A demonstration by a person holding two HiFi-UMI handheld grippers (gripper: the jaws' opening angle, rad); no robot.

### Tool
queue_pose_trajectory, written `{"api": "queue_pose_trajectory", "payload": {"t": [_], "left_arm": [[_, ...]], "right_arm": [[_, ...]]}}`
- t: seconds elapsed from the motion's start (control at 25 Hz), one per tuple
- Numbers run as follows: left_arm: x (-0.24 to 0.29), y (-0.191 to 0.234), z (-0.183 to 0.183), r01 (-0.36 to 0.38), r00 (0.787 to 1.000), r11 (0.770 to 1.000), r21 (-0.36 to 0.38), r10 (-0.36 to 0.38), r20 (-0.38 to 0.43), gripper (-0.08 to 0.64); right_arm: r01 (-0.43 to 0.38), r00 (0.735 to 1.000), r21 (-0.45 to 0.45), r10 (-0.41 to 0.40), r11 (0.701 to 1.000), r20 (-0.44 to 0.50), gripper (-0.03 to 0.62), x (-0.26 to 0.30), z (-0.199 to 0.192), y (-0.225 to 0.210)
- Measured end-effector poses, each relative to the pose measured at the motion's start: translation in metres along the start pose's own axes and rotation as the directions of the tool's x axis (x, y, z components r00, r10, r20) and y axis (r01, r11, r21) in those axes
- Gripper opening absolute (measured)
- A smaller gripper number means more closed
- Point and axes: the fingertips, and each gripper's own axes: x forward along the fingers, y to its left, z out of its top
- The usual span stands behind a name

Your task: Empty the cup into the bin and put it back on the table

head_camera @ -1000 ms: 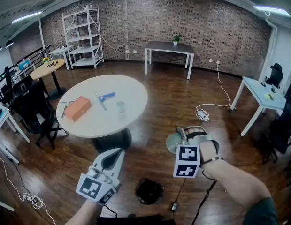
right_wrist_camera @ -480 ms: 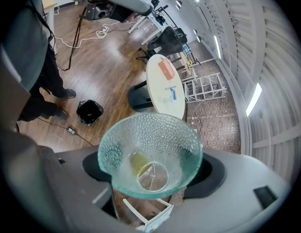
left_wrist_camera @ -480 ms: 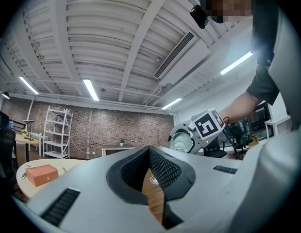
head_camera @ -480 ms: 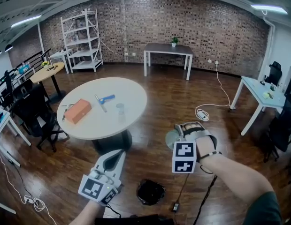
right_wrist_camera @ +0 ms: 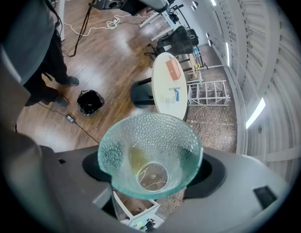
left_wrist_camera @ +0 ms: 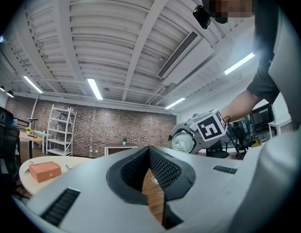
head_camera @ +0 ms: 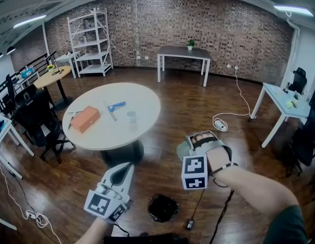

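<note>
Pinches the glass cup (right_wrist_camera: 149, 139) in the right gripper (right_wrist_camera: 150, 171) over wood floor (head_camera: 170, 88); holds the left gripper (head_camera: 128, 165) pressed together, empty. Nearby, black bin (head_camera: 162, 208) (cable (head_camera: 197, 203) beside); beyond, round table (head_camera: 145, 113) bearing orange box (head_camera: 85, 119).

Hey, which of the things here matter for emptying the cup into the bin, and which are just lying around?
Part of the job: glass cup, black bin, round white table.

Just lying about: orange box, blue-handled tool, small clear glass, coiled white cable.
</note>
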Motion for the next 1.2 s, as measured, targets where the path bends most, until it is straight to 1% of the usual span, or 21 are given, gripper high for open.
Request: {"api": "queue_pose_trajectory", "payload": {"t": [0.16,0.32,0.48,0.56,0.84,1.04,1.2], "left_arm": [[0.001,0.001,-0.001,0.004,1.0,1.0,-0.019,-0.004,-0.006,0.005],[0.001,0.002,-0.002,0.0,1.0,1.0,-0.018,0.0,-0.017,0.005],[0.002,0.009,0.001,-0.015,1.0,1.0,0.006,0.015,0.019,0.005],[0.002,0.009,0.0,-0.013,1.0,1.0,0.011,0.013,0.02,0.005],[0.004,0.01,-0.002,-0.007,1.0,1.0,0.005,0.007,0.019,0.005],[0.004,0.007,-0.003,-0.003,1.0,1.0,0.006,0.003,0.009,0.005],[0.001,0.009,-0.003,-0.005,1.0,1.0,0.004,0.005,0.006,0.005]], "right_arm": [[0.002,1.0,-0.02,-0.002,1.0,-0.014,0.4,0.002,0.001,-0.003],[0.009,0.999,-0.068,-0.011,0.998,-0.039,0.4,0.004,-0.003,-0.004],[0.02,0.998,-0.103,-0.026,0.994,-0.055,0.4,0.006,-0.003,-0.009],[0.027,0.997,-0.12,-0.034,0.992,-0.062,0.4,0.006,-0.003,-0.011],[0.053,0.995,-0.185,-0.068,0.981,-0.074,0.4,0.003,0.004,-0.02],[0.089,0.991,-0.237,-0.11,0.967,-0.078,0.399,-0.004,0.007,-0.029],[0.098,0.989,-0.258,-0.123,0.961,-0.082,0.4,-0.008,0.011,-0.033]]}}
